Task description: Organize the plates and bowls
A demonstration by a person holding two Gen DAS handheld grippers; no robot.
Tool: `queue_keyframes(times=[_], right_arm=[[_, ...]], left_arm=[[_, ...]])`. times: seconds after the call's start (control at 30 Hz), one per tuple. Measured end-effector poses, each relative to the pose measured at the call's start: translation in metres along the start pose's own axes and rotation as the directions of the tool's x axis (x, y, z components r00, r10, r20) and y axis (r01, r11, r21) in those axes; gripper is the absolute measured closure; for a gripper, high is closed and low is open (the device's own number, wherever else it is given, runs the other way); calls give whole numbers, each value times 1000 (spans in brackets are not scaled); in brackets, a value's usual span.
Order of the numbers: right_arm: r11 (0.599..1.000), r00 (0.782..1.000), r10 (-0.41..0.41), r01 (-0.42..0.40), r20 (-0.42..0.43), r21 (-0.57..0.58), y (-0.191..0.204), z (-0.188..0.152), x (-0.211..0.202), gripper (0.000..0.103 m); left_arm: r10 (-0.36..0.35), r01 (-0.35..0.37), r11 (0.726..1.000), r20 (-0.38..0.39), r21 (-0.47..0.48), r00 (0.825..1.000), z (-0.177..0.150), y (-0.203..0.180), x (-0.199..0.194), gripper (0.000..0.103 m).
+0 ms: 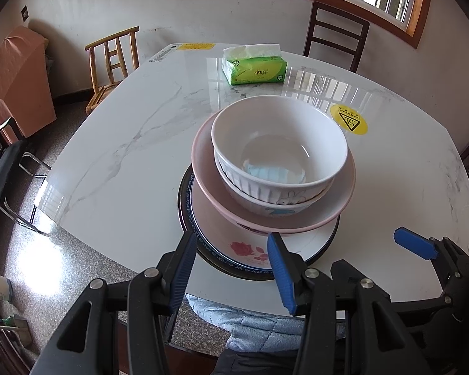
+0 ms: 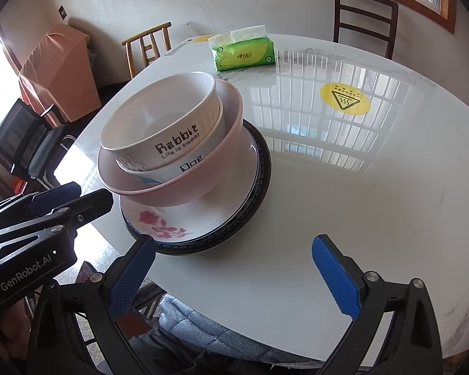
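Note:
One stack stands on the white marble table (image 1: 115, 162). A dark-rimmed plate (image 1: 184, 206) lies at the bottom, with a white rose plate (image 1: 244, 250) on it. Then come a pink bowl (image 1: 209, 187), a white "Dog" bowl (image 2: 190, 167) and a ribbed "Rabbit" bowl (image 1: 278, 143) on top. My left gripper (image 1: 231, 240) hovers open at the stack's near edge, its pads clear of the rose plate. It also shows in the right wrist view, my left gripper (image 2: 92, 193) just left of the stack. My right gripper (image 2: 234, 243) is wide open over bare table, right of the stack.
A green tissue pack (image 1: 254, 67) lies at the table's far side, and a yellow warning sticker (image 1: 348, 120) is right of the stack. A wooden chair (image 1: 114, 62), a dark chair (image 1: 337, 34) and a black chair (image 1: 3, 172) surround the table. A person's quilted blue garment (image 1: 250, 322) is below its near edge.

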State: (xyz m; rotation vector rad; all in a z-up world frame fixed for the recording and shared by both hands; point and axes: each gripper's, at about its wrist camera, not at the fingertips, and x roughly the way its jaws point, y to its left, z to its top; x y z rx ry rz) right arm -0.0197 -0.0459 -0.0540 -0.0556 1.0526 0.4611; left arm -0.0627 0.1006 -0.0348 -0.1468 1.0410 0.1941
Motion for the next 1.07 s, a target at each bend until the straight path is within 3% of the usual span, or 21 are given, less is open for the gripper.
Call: queue_keyframes(times=[1.07], right_arm=[[1000, 1000, 9, -9, -16, 1, 2, -1, 6, 4]], left_arm=[[-4, 3, 1000, 11, 20, 1000, -3, -2, -1, 55]])
